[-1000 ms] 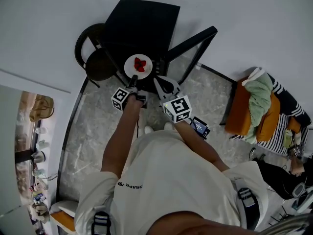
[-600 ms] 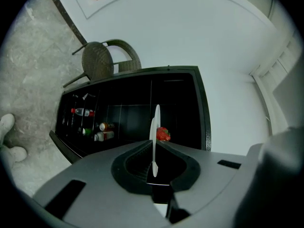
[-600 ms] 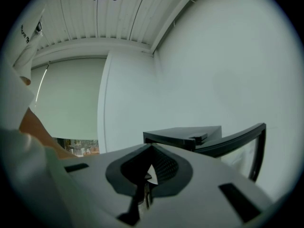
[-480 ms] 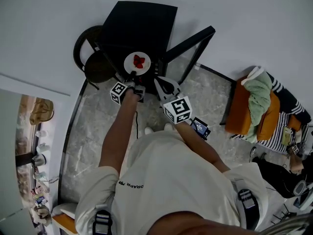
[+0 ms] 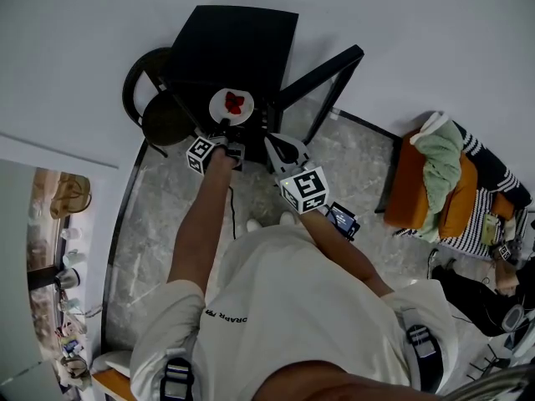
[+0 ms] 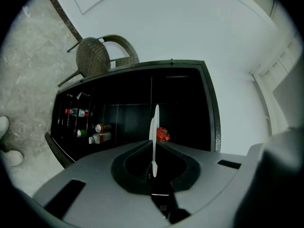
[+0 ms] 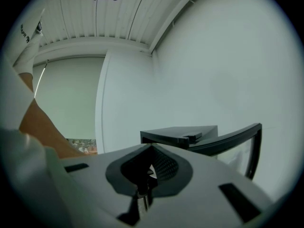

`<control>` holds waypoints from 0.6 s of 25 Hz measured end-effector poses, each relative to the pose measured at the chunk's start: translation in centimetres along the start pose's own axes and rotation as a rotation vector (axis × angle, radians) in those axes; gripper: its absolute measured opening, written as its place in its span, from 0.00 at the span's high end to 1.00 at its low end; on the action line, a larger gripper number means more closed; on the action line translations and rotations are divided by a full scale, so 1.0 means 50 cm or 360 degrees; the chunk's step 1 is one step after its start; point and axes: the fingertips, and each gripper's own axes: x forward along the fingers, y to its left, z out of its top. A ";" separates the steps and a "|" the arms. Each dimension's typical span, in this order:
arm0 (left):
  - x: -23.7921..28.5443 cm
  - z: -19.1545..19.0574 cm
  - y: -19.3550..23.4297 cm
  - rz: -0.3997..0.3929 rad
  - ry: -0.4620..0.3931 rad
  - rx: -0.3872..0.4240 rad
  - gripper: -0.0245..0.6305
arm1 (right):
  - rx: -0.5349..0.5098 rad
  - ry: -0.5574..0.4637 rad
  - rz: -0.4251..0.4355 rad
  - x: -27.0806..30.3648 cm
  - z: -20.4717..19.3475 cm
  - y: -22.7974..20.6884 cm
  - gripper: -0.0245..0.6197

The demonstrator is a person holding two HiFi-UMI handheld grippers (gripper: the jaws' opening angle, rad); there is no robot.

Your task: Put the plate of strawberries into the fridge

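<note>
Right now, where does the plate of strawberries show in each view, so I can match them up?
Head view: plate of strawberries upper centre, at the left gripper's tip, in front of the open black fridge.
Left gripper view: dead centre, edge-on, clamped in the jaws.
Right gripper view: not in it.
Shared landmark: the black fridge, in all three.

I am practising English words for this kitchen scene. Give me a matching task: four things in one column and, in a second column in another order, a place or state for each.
Things
1. plate
2. fridge door
3. bottles
4. wicker chair

Places or states
A. standing outside, beside the fridge
B. swung open
C. clamped in the left gripper, carrying strawberries
D. stored inside the fridge

Pairs: 1-C, 2-B, 3-D, 4-A
</note>
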 end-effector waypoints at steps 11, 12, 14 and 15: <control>0.030 0.004 0.008 0.0025 -0.0008 -0.0003 0.94 | 0.0006 0.0012 -0.0025 -0.008 -0.009 -0.016 0.95; 0.032 0.004 0.007 0.0027 -0.0010 -0.0005 0.94 | 0.0005 0.0011 -0.0025 -0.008 -0.008 -0.015 0.95; 0.037 0.004 0.004 0.0031 -0.0010 -0.0008 0.94 | 0.0001 0.0010 -0.0024 -0.008 -0.006 -0.014 0.95; 0.040 0.004 0.003 0.0033 -0.0007 -0.0006 0.94 | 0.0000 0.0010 -0.0023 -0.007 -0.006 -0.014 0.95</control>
